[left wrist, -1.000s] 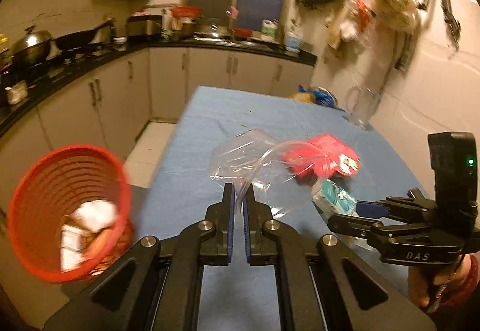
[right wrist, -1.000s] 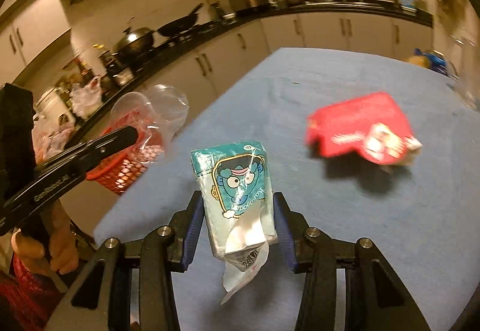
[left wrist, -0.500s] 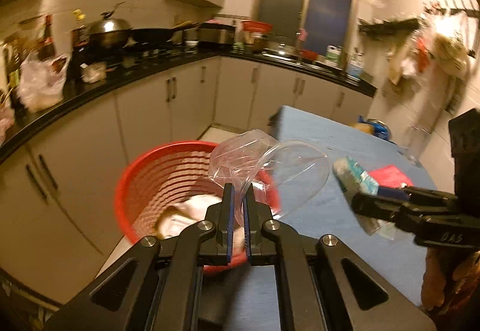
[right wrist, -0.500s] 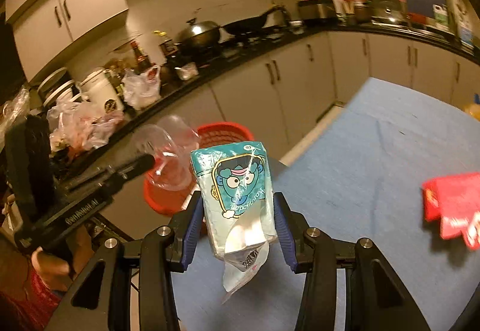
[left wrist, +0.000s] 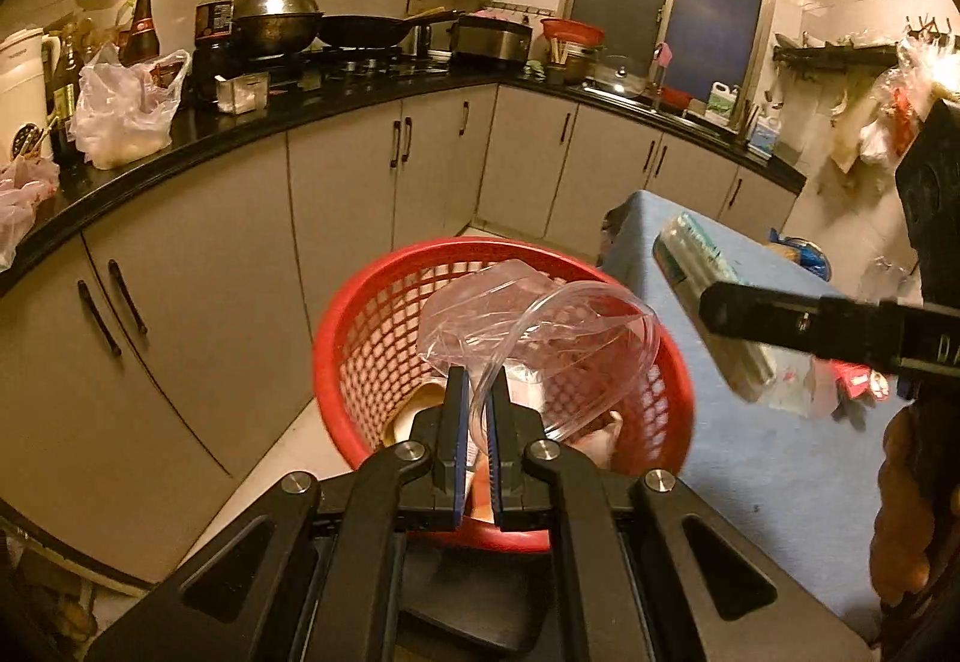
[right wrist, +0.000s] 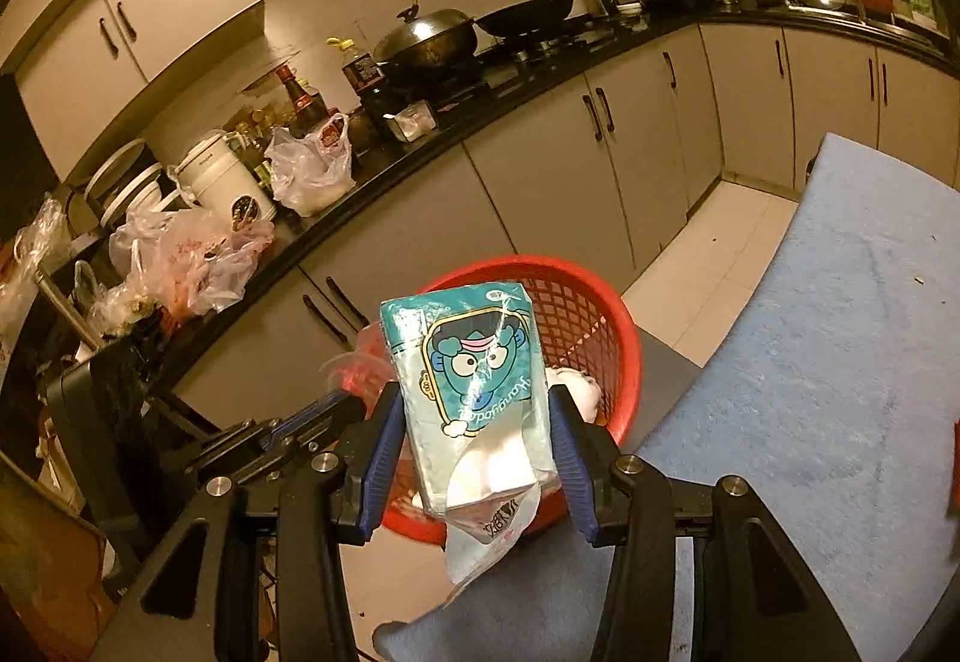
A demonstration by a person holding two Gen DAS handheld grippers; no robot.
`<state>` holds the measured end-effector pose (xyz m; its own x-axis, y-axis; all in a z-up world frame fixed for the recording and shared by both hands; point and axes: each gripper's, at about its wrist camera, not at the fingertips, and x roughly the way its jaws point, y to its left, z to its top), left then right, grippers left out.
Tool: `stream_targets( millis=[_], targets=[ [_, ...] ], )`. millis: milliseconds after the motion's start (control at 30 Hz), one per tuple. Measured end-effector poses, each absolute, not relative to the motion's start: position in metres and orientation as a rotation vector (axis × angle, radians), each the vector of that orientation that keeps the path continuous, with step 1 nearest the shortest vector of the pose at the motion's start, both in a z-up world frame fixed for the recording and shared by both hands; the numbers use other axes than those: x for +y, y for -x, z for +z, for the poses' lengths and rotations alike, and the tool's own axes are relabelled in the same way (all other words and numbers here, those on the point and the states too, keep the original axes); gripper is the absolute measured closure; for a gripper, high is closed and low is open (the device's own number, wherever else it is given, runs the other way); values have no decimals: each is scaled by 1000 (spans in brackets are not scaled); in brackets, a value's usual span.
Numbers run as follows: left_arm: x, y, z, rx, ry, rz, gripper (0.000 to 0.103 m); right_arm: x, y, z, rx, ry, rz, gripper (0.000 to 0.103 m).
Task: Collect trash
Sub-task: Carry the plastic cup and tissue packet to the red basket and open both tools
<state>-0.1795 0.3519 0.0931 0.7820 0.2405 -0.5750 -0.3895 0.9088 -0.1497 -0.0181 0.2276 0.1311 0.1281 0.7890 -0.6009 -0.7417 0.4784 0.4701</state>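
Observation:
My left gripper point(left wrist: 475, 398) is shut on a crumpled clear plastic bag point(left wrist: 540, 326) and holds it right over the red mesh basket point(left wrist: 354, 338), which has white trash inside. My right gripper point(right wrist: 475, 410) is shut on a teal tissue packet point(right wrist: 474, 380) with a cartoon face, held above the near rim of the basket point(right wrist: 606, 326). In the left wrist view the right gripper point(left wrist: 714, 311) and its packet point(left wrist: 702, 272) hover at the basket's right. The left gripper shows at the lower left of the right wrist view point(right wrist: 324, 416), its tips partly hidden.
The blue-covered table point(right wrist: 840, 338) lies right of the basket, with a red wrapper point(left wrist: 858, 380) on it. Grey cabinets point(left wrist: 336, 206) and a black counter with pots, bottles and plastic bags point(left wrist: 126, 110) run behind and to the left. Tiled floor lies between.
Both grippers have swung left from the table to the red basket, carrying the plastic bag and the tissue packet. The basket is now centred under both.

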Motion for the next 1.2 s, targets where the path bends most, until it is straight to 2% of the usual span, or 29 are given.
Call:
stream_targets(
  millis=[633, 733, 867, 1067, 1200],
  targets=[
    [360, 172, 87, 593, 240, 371, 98, 251, -8, 108, 1007, -111, 1082, 43],
    [359, 173, 87, 589, 242, 371, 93, 250, -9, 109, 1006, -114, 1082, 41],
    [359, 174, 89, 579, 239, 381, 72, 247, -10, 111, 1003, -123, 1086, 41],
    [355, 178, 95, 564, 234, 390, 71, 229, -7, 117, 984, -154, 1089, 41],
    [343, 178, 100, 554, 216, 388, 65, 212, -4, 119, 973, -165, 1086, 41]
  ],
)
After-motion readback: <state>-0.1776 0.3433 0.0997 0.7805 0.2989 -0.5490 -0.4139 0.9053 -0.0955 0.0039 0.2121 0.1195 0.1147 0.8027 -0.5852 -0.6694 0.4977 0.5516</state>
